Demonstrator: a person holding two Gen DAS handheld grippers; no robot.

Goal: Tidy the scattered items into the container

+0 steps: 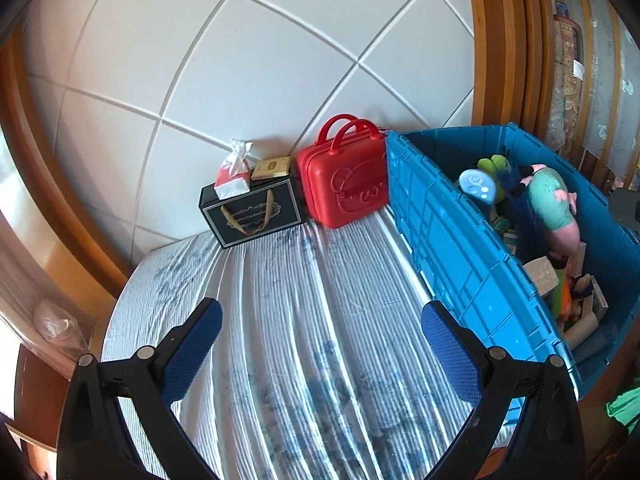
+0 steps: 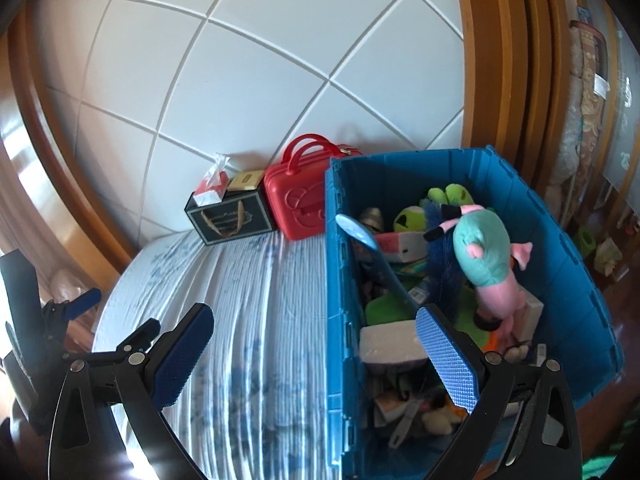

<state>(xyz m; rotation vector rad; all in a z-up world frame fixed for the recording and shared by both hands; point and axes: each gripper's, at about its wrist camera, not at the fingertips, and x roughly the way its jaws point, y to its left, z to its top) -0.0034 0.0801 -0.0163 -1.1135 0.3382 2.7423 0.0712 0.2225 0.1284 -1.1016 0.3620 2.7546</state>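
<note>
A blue plastic crate [image 1: 448,240] [image 2: 340,288] stands on the right of a striped bed. It holds several items: a pink and teal plush [image 1: 556,208] [image 2: 492,264], green plush toys [image 2: 444,200], a blue-handled brush [image 2: 368,240] and small boxes. My left gripper [image 1: 320,320] is open and empty above the bed sheet, left of the crate. My right gripper [image 2: 316,328] is open and empty, straddling the crate's left wall. The left gripper also shows at the left edge of the right wrist view [image 2: 80,304].
A red toy suitcase [image 1: 344,184] [image 2: 296,204] and a black gift box [image 1: 252,212] [image 2: 228,216] stand against the white padded headboard [image 1: 240,60]. A tissue pack [image 1: 232,176] and a gold box [image 1: 272,168] lie on the black box. A wooden frame [image 1: 500,40] rises at the right.
</note>
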